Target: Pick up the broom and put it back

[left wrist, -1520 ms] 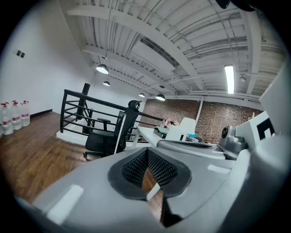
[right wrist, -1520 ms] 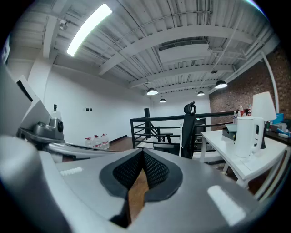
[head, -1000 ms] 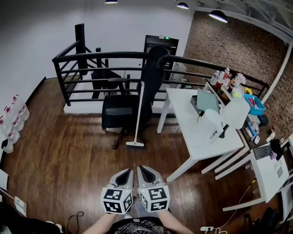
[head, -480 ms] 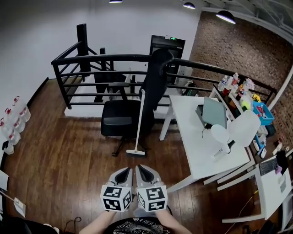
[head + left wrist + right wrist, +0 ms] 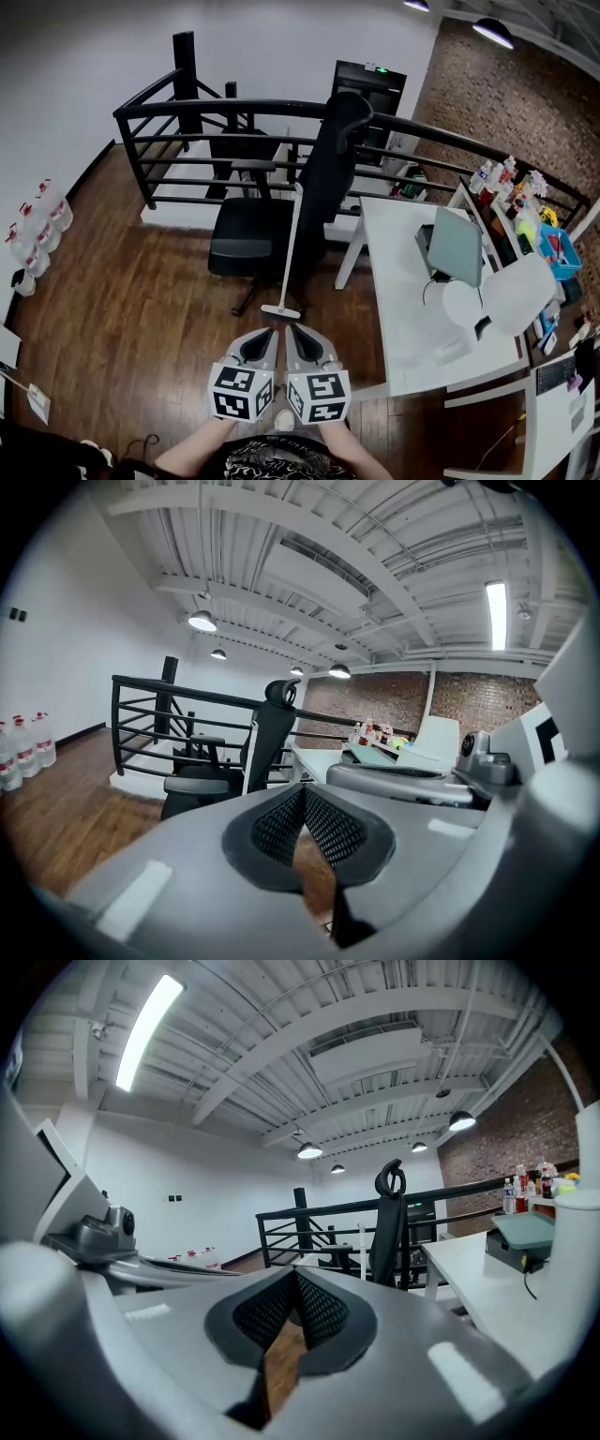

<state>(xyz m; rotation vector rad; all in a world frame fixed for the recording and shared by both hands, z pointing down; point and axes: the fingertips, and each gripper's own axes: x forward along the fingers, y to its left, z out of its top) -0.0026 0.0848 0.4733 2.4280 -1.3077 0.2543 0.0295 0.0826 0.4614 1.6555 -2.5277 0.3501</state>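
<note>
The wooden floor (image 5: 122, 300) carried the broom (image 5: 291, 248), propped against the far office chair (image 5: 253, 234) to stay standing; I held left tool (image 5: 265, 336) and right tool (image 5: 298, 335) clenched, empty.

The broom (image 5: 290, 246) stands against the black chair (image 5: 246, 236), but where the top of its handle rests cannot be told, since the pale stick merges with the chair's back. The chair's legs are mostly hidden under the seat. In the views from the left gripper (image 5: 262, 339) and the right gripper (image 5: 302, 339), each one's own grey body blocks the lower half, so the broom's head and most of the floor (image 5: 131, 309) are out of sight there. The person's hands are hidden behind the marker cubes (image 5: 241, 403), and the arms (image 5: 202, 450) are cut off by the bottom edge. The small bottles (image 5: 511, 178) by the brick wall (image 5: 525, 103) are too small to tell apart. A second white table (image 5: 561, 398) is cut off by the right edge.
</note>
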